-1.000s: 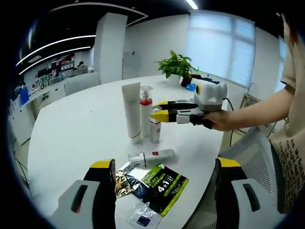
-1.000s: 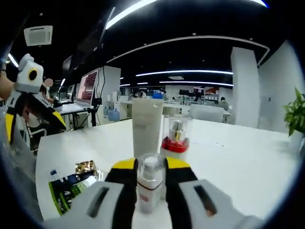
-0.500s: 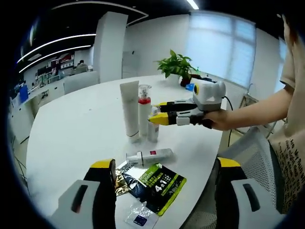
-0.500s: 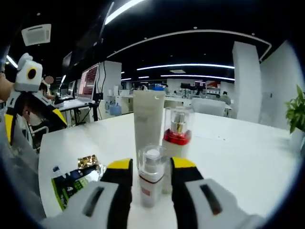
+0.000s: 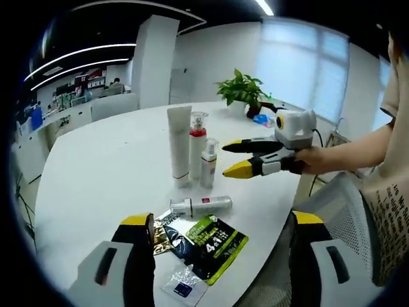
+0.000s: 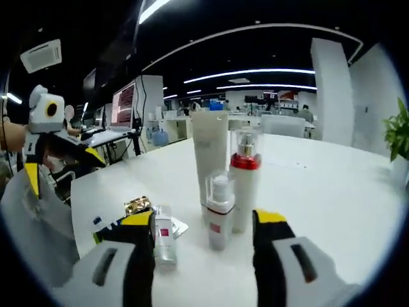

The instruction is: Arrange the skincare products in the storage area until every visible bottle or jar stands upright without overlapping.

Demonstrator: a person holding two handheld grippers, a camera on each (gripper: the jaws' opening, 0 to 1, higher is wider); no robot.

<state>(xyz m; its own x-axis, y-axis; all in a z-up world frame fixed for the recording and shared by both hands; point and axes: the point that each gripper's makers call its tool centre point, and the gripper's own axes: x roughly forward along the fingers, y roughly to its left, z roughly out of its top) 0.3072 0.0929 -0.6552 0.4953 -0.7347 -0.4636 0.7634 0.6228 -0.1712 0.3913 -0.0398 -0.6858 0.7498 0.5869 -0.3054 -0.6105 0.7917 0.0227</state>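
On the white table (image 5: 96,166) three items stand upright close together: a white tube (image 5: 179,147), a red-collared pump bottle (image 5: 197,147) and a small spray bottle (image 5: 208,163). In front of them a clear bottle with a red label (image 5: 201,205) lies on its side. My right gripper (image 5: 235,158) is open just right of the spray bottle, holding nothing. From the right gripper view, the spray bottle (image 6: 219,211) stands ahead of my right gripper (image 6: 203,220), with the tube (image 6: 211,157) and pump bottle (image 6: 246,179) behind and the lying bottle (image 6: 163,233) by the left jaw. My left gripper (image 5: 221,220) is open and empty near the table's edge.
A green-black sachet (image 5: 208,246), a gold sachet (image 5: 167,233) and a small clear sachet (image 5: 183,286) lie near the table's front edge. A potted plant (image 5: 241,89) stands at the far side. The left gripper (image 6: 64,169) appears at the left, held by a hand.
My right gripper has let go of the small spray bottle, opened wide and drawn back from it. The spray bottle now stands free beside the pump bottle.
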